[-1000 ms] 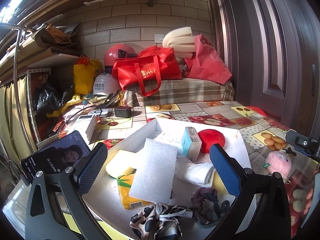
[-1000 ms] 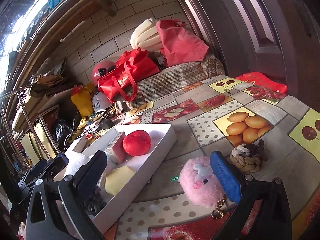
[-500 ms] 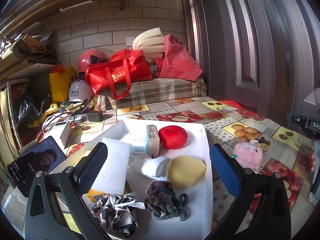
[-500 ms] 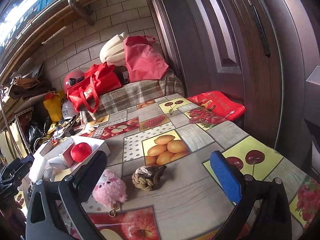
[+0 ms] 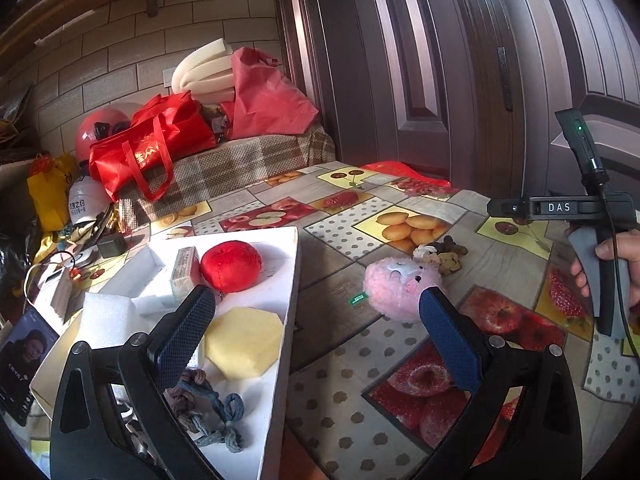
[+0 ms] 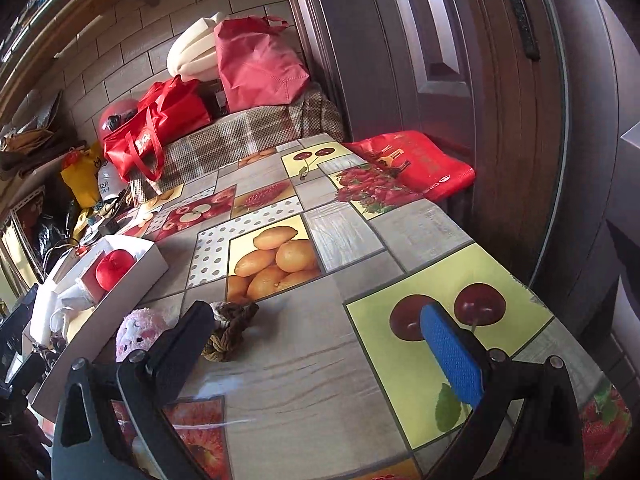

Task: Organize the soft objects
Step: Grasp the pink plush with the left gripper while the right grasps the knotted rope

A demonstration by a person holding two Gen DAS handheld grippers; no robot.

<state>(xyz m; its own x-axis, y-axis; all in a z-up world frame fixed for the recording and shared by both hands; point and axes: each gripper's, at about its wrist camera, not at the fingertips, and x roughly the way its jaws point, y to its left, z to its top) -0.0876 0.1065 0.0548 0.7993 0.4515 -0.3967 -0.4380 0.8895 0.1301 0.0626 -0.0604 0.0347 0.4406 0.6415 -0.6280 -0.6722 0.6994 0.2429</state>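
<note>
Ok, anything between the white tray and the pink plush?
Only a small green tag on bare tablecloth, between white tray and pink plush, in the left wrist view.

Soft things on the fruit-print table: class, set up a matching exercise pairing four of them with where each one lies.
Things:
1. red ball
2. pink toy
3. brown rope knot
4. yellow sponge

Places:
A. on the tablecloth, just right of the white tray
B. in the tray, near its front, by the grey rope
C. in the tray, beside a small box
D. on the tablecloth, behind the pink toy, near the printed oranges

Pairs: 1-C, 2-A, 3-D, 4-B
</note>
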